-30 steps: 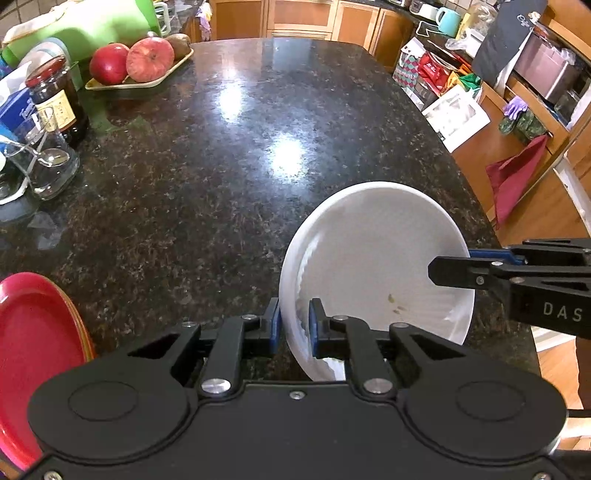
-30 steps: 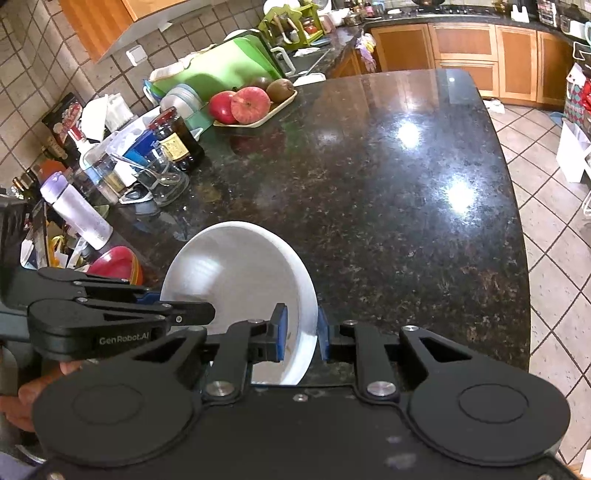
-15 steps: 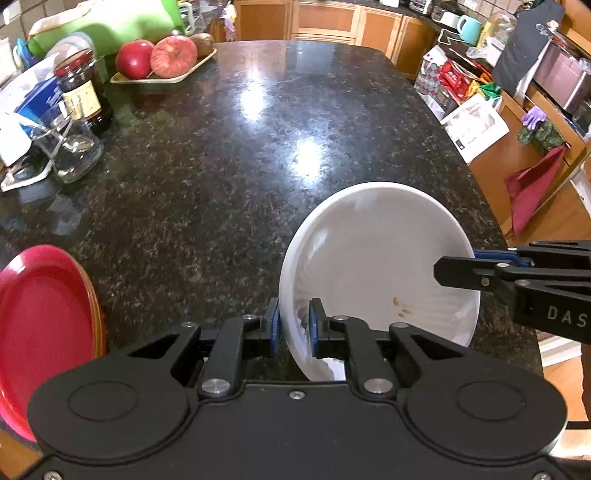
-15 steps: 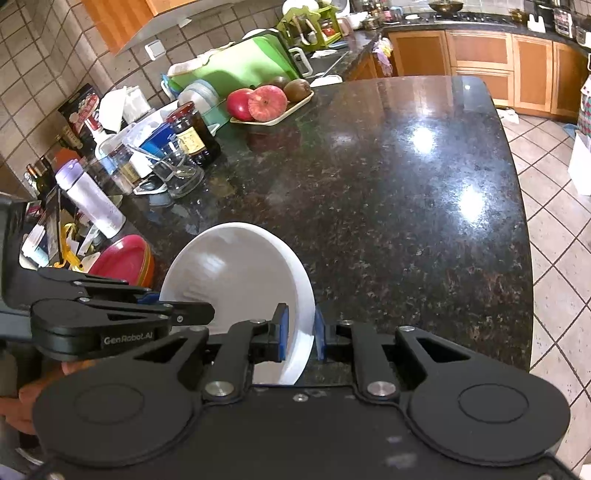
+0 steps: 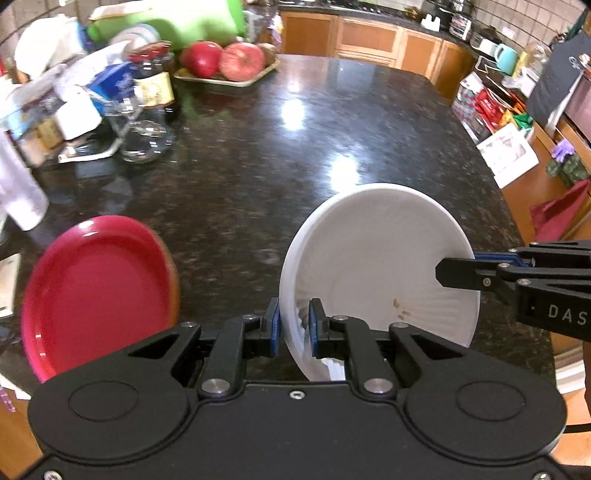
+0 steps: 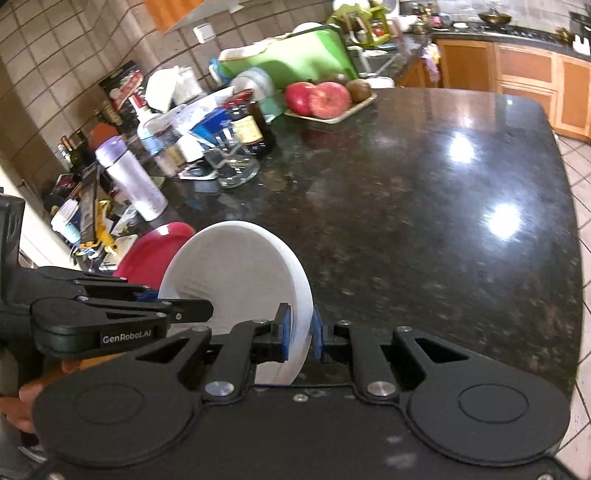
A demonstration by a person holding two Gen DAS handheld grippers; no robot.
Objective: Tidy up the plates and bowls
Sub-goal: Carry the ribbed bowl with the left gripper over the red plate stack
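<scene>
Left tool (image 5: 293,326) and right tool (image 6: 301,332) each pinch opposite rims of the white ribbed ceramic bowl (image 5: 376,273), carried tilted above the dark granite tabletop (image 5: 295,177); uneven pull could slip it onto the red plastic plate (image 5: 96,291) left of the left tool

Home kitchen – granite counter (image 5: 258,166), wood cabinets (image 5: 369,37), stove (image 6: 535,27).

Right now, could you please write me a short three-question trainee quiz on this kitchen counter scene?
1. True or false: both grippers grip the white bowl.
2. Which dish lies beside the white bowl on the granite counter? A) red plate B) blue mug C) steel pot
3. Fill in: the tray at the counter's far end holds red ____.

Key:
1. True: the left gripper and the right gripper clamp opposite rims.
2. A, the red plate.
3. Apples.
</scene>
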